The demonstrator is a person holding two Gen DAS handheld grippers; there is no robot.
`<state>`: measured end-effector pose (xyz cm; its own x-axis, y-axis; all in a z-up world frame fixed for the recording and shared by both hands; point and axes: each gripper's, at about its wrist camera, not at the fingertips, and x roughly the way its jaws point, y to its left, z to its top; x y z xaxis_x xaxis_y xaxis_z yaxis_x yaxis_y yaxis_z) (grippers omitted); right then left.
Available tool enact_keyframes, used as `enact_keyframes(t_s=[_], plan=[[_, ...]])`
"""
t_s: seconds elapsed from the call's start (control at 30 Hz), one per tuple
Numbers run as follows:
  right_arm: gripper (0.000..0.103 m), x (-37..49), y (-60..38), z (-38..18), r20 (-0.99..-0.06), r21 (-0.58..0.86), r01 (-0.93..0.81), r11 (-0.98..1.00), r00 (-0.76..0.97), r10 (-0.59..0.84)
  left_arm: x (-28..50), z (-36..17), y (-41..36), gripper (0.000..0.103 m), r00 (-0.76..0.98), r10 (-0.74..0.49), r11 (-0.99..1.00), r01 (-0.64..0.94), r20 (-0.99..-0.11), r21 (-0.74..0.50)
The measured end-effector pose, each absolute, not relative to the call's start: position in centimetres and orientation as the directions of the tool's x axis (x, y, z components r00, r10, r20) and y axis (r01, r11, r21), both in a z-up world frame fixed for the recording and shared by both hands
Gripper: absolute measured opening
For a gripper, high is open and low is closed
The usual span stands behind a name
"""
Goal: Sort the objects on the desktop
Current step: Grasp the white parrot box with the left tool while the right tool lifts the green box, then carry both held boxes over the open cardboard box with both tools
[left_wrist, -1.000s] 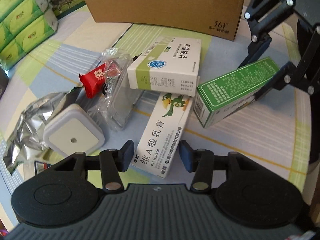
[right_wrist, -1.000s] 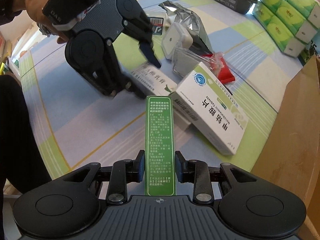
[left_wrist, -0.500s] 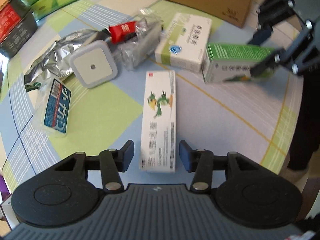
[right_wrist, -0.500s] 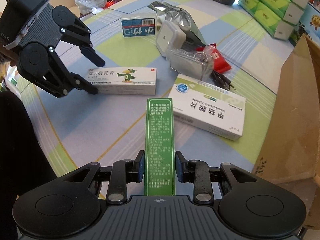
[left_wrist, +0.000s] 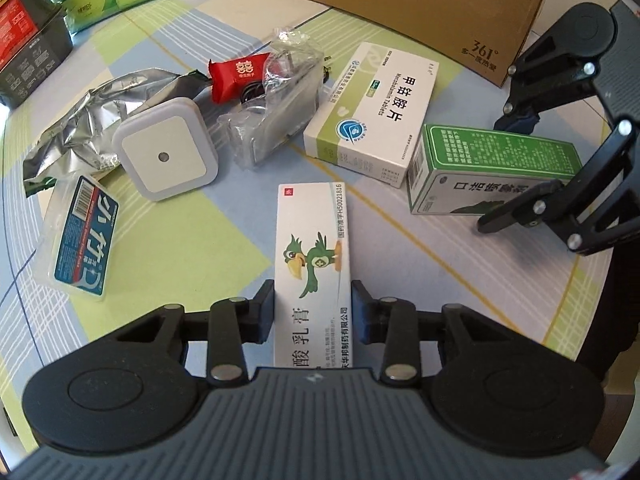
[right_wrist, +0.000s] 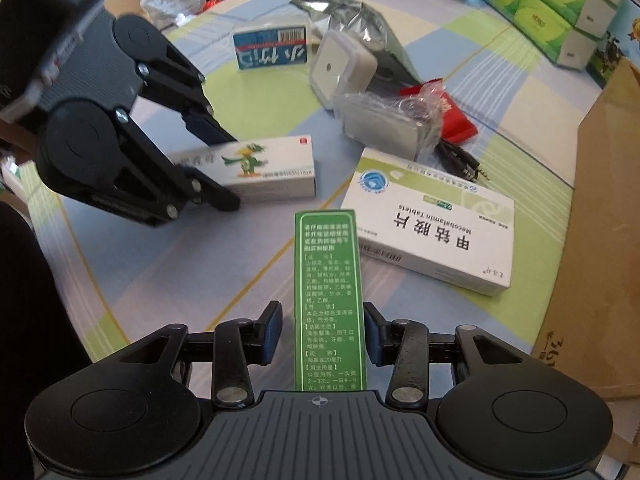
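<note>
Left gripper (left_wrist: 313, 307) moved in, now clamped on parrot box (left_wrist: 313, 256); right gripper (right_wrist: 323, 334) slightly parted around green box (right_wrist: 328, 300) on counter (left_wrist: 460, 264).

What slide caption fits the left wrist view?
Left gripper jaws closed on parrot-print box; right gripper straddles green box.

Left gripper (left_wrist: 313, 308): pads were pressed to both long sides of a white parrot-printed carton (left_wrist: 312, 256).
Right gripper (left_wrist: 516, 172): seen astride a green-and-white carton (left_wrist: 480, 168).
Behind: a white tablet box (left_wrist: 372, 108) was laid beside a brown cardboard box (left_wrist: 404, 4).
</note>
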<state>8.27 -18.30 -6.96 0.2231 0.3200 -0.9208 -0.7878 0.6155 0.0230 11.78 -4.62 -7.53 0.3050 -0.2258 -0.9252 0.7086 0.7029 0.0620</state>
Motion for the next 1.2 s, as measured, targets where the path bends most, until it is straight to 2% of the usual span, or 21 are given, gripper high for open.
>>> enact_keyframes(t_s=[0.07, 0.27, 0.8, 1.2], plan=[[0.028, 8.1, -18.3, -7.3, -0.925, 0.001, -0.785, 0.62, 0.235, 0.3, 11.6, -7.4, -4.7, 0.033, 0.299, -0.212, 0.711, 0.7, -0.93, 0.063], [0.028, 6.8, -19.7, -5.6, -0.906, 0.005, -0.759, 0.651, 0.273, 0.324, 11.0, -5.8, -4.7, 0.033, 0.321, -0.208, 0.75, 0.659, -0.924, 0.06], [0.028, 3.4, -25.3, 4.7, -0.809, -0.018, -0.626, 0.78, 0.468, 0.357, 7.3, 3.0, -9.0, 0.033, 0.425, -0.223, 0.859, 0.512, -0.877, 0.029], [0.028, 4.2, -32.6, 10.7, -0.753, -0.032, -0.519, 0.854, 0.574, 0.321, 7.3, 9.1, -16.8, 0.033, 0.456, -0.326, 0.854, 0.517, -0.828, -0.052]])
